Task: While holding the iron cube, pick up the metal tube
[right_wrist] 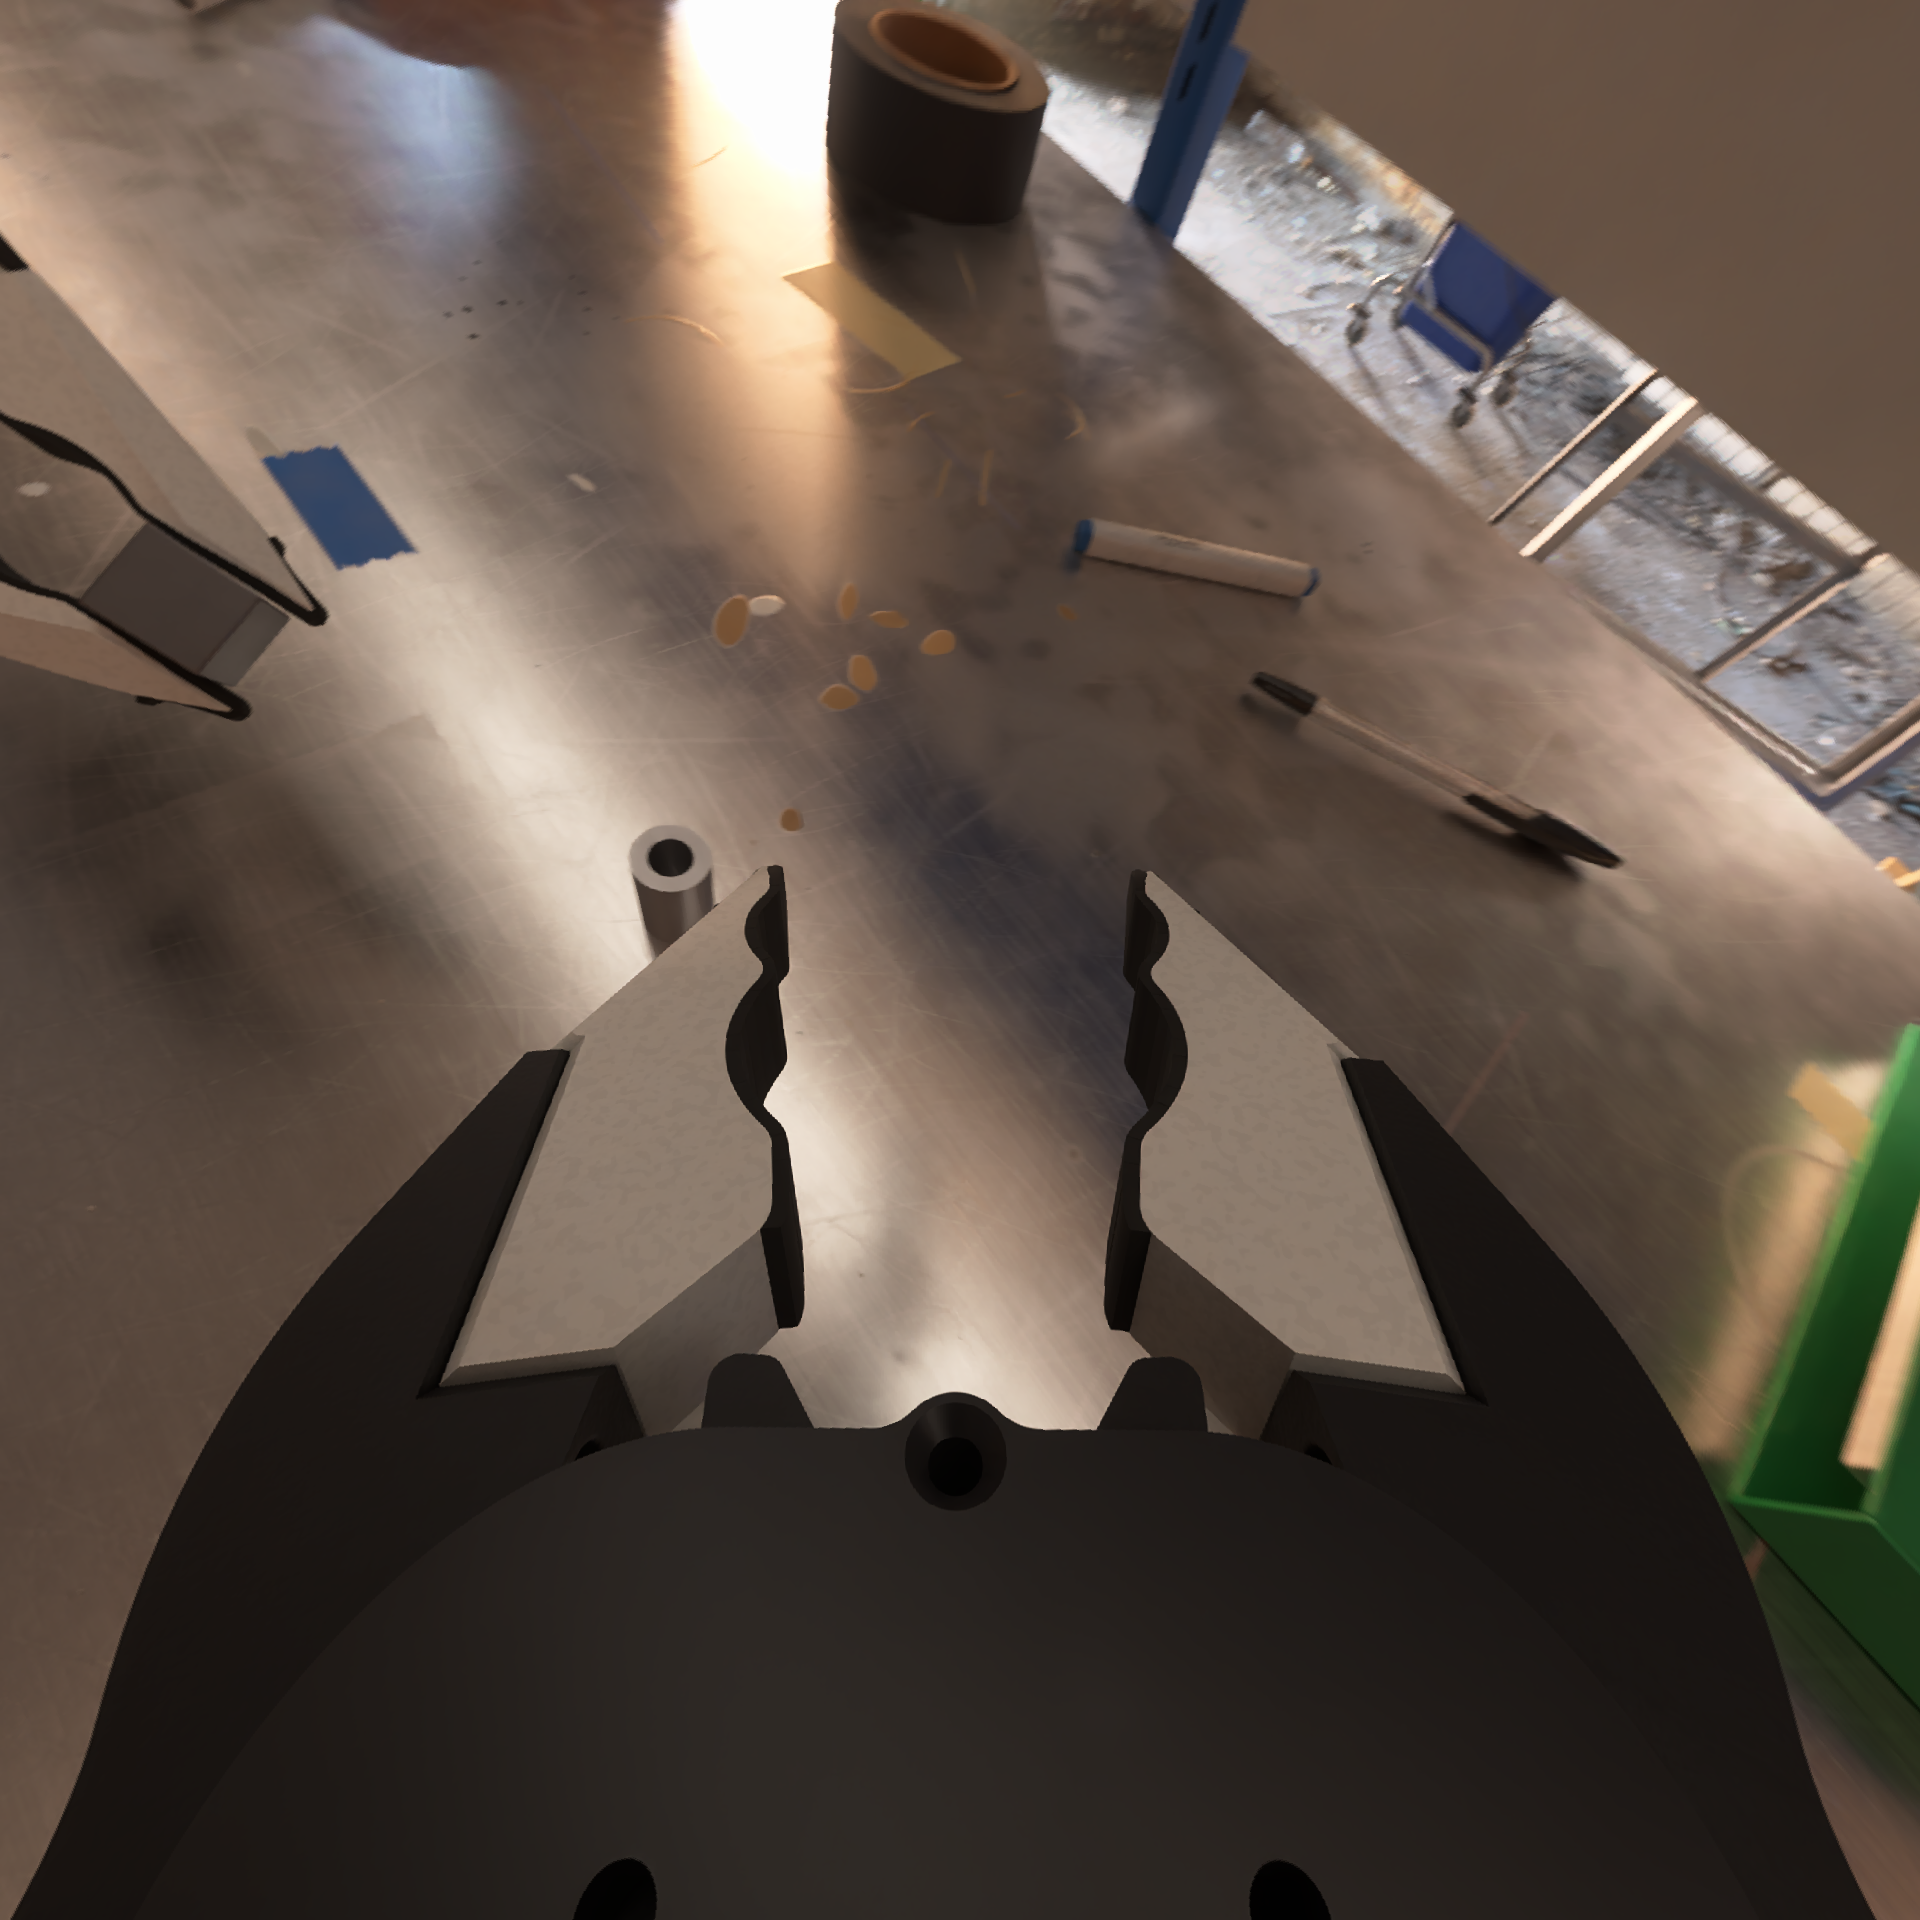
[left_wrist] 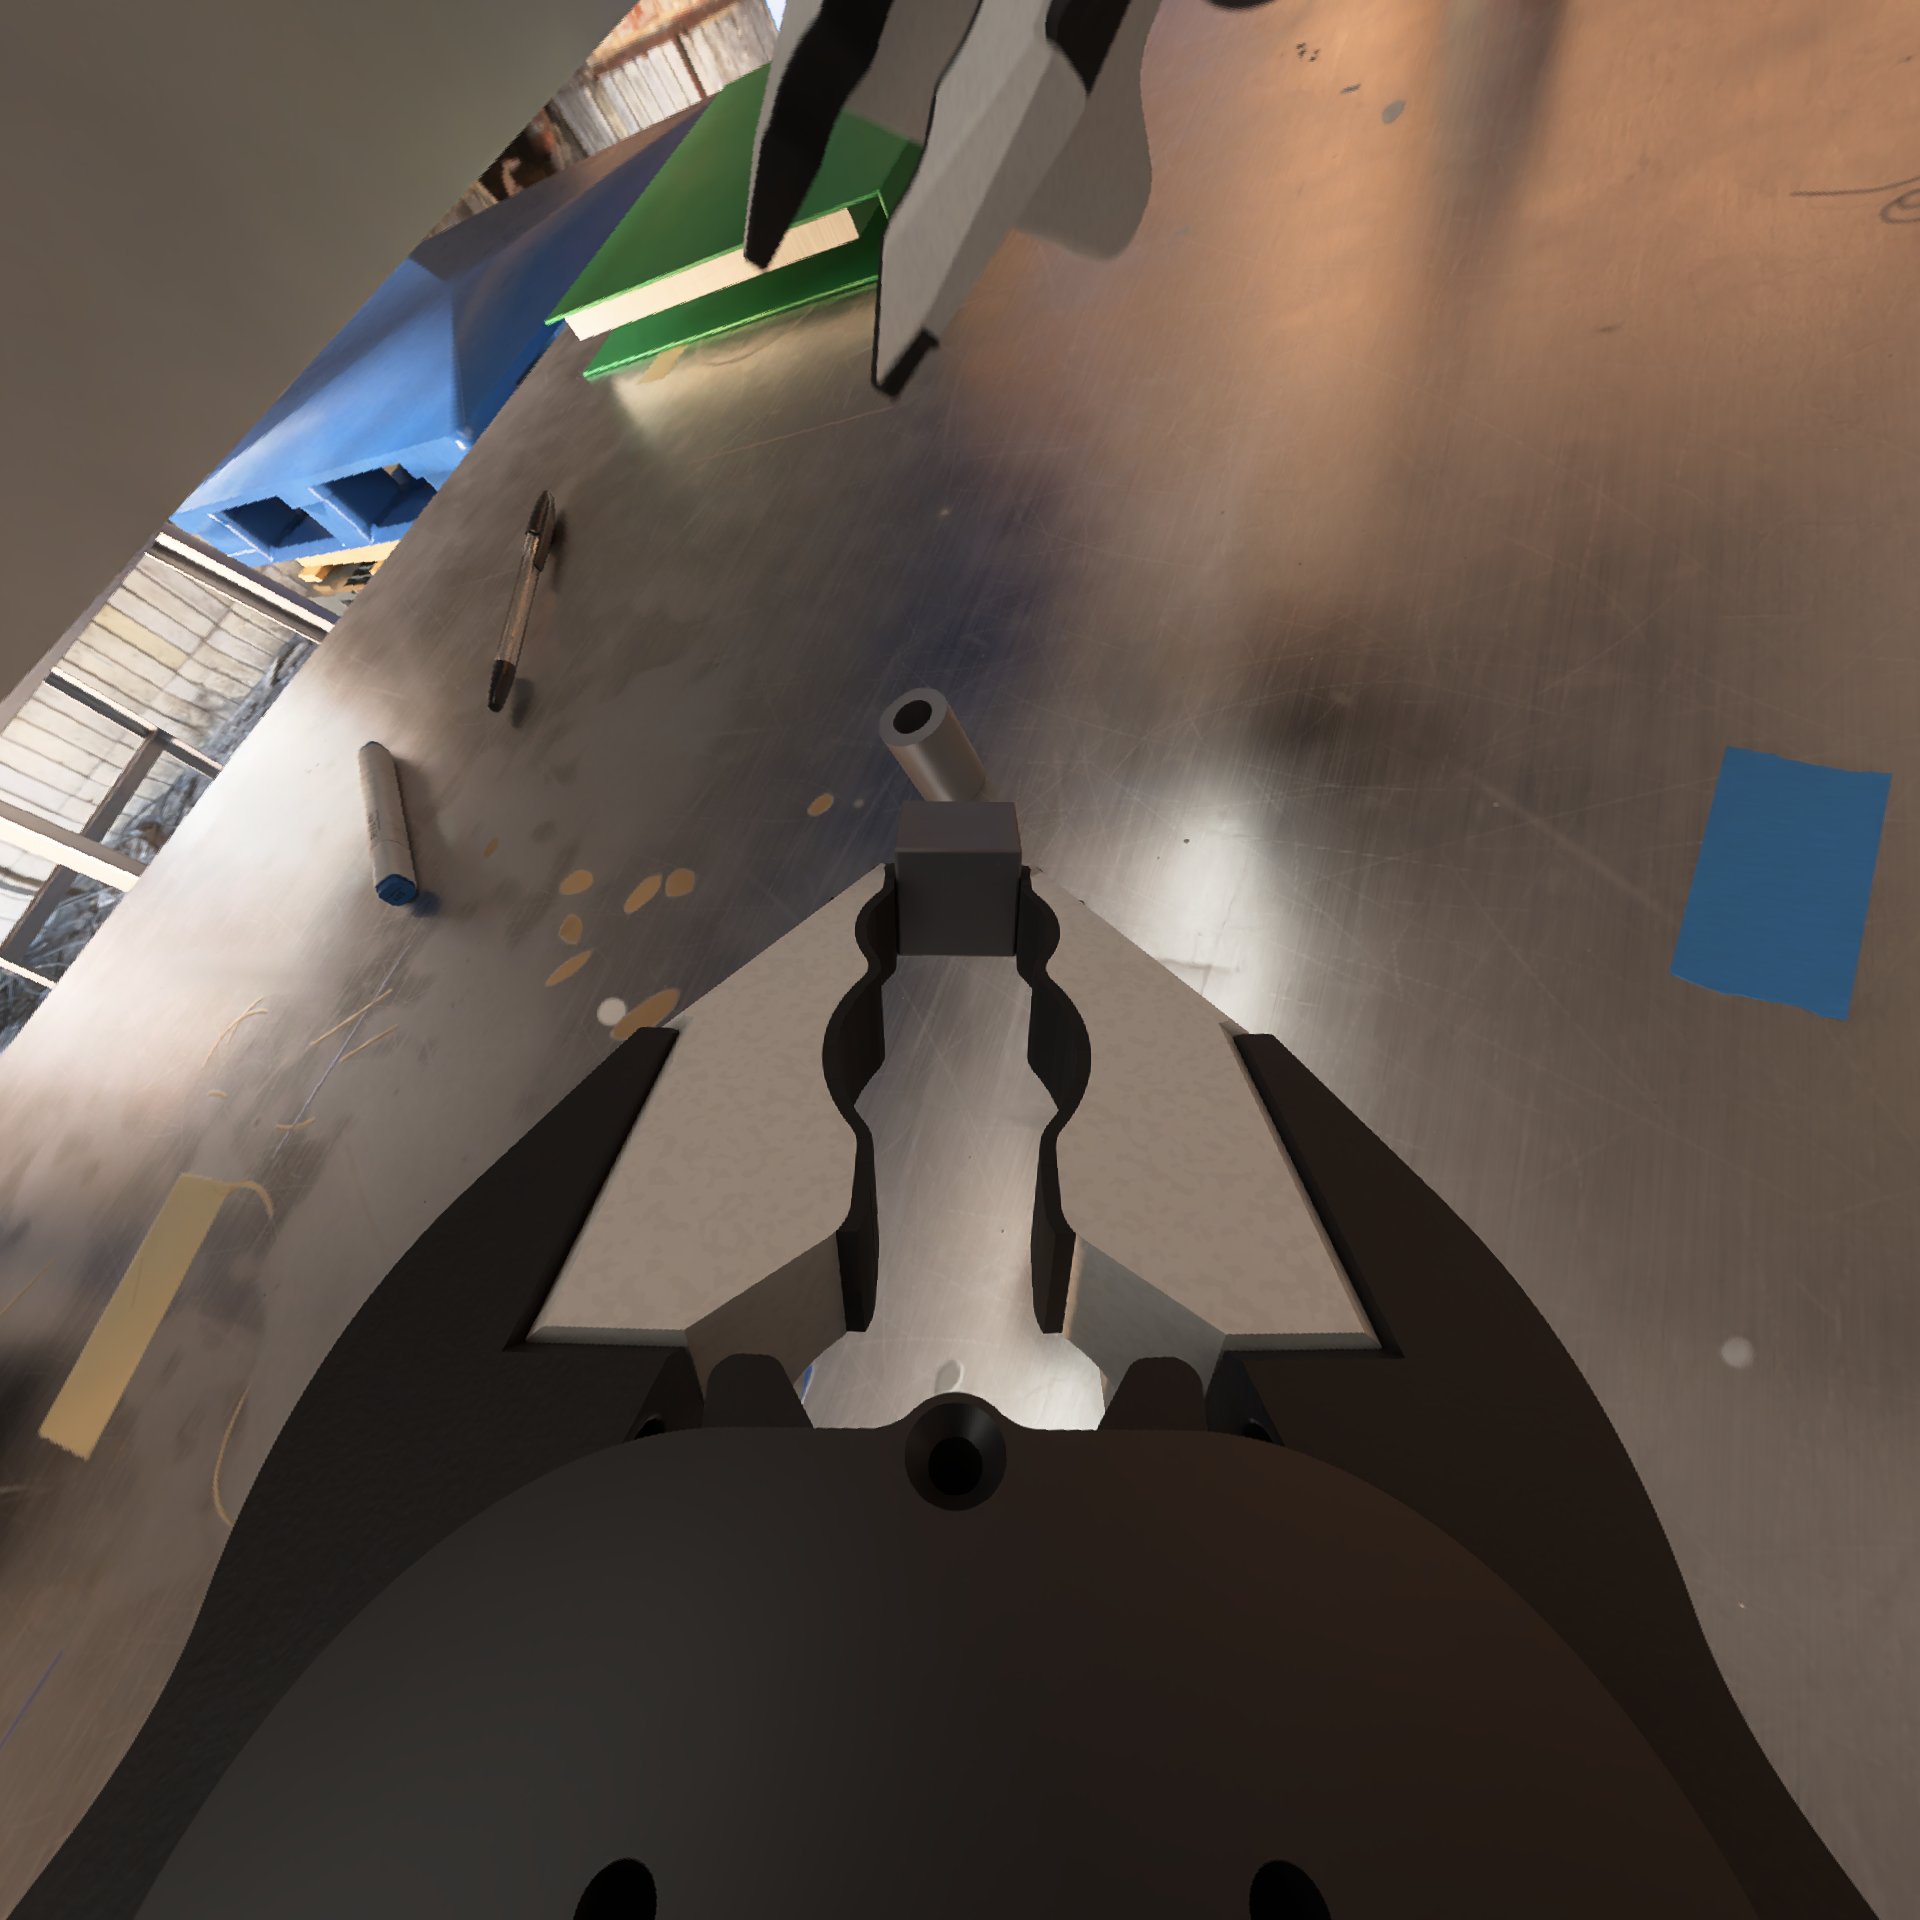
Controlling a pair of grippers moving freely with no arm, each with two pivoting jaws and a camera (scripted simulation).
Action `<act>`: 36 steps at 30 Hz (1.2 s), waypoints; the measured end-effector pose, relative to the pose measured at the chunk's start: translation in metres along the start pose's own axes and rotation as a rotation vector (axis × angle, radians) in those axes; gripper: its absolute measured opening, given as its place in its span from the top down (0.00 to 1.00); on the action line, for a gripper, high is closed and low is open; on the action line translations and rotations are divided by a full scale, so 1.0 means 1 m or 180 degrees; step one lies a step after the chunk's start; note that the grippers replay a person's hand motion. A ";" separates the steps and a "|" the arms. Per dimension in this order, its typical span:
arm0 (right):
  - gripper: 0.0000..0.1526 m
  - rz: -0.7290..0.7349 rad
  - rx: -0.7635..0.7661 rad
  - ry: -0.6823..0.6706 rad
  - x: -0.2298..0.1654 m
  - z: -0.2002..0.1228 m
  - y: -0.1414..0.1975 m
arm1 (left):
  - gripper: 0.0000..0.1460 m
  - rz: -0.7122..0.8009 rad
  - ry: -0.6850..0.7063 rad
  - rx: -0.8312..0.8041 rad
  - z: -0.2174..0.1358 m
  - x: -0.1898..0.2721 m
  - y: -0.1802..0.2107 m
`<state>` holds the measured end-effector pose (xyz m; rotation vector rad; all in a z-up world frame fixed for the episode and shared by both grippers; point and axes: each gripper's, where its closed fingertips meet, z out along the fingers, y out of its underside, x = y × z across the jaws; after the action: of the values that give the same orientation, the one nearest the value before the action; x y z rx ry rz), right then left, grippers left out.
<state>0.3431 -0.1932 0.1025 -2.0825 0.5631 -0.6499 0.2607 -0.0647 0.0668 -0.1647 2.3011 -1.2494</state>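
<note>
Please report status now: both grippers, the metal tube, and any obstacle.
Left gripper shut on iron cube. Right gripper open, empty, above table. Metal tube upright on table, just left of right gripper's left fingertip, not between jaws. Nothing blocking.

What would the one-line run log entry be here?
left gripper: shut on grey iron cube | right gripper: open, empty | short grey metal tube: upright on table, ungrasped, left of right gripper

Metal tube standing upright on bare metal tabletop, open space all around it, marker and pen well apart, left gripper off to one side
</note>
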 end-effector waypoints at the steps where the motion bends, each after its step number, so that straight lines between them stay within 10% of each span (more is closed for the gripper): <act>1: 0.57 0.0006 -0.0029 -0.0070 -0.005 0.005 0.001 | 0.85 0.0000 0.0002 0.0010 0.000 0.000 0.000; 11: 0.55 0.0097 -0.0488 -0.0907 -0.073 0.052 0.026 | 0.85 0.0061 0.0083 0.0072 -0.002 0.006 -0.004; 36: 0.82 0.0075 -0.0802 -0.0972 -0.085 0.072 0.042 | 0.85 0.0135 0.0194 0.0204 -0.006 0.014 -0.011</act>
<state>0.3169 -0.1212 0.0117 -2.3495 0.5129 -0.2467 0.2443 -0.0710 0.0733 -0.0560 2.3002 -1.3218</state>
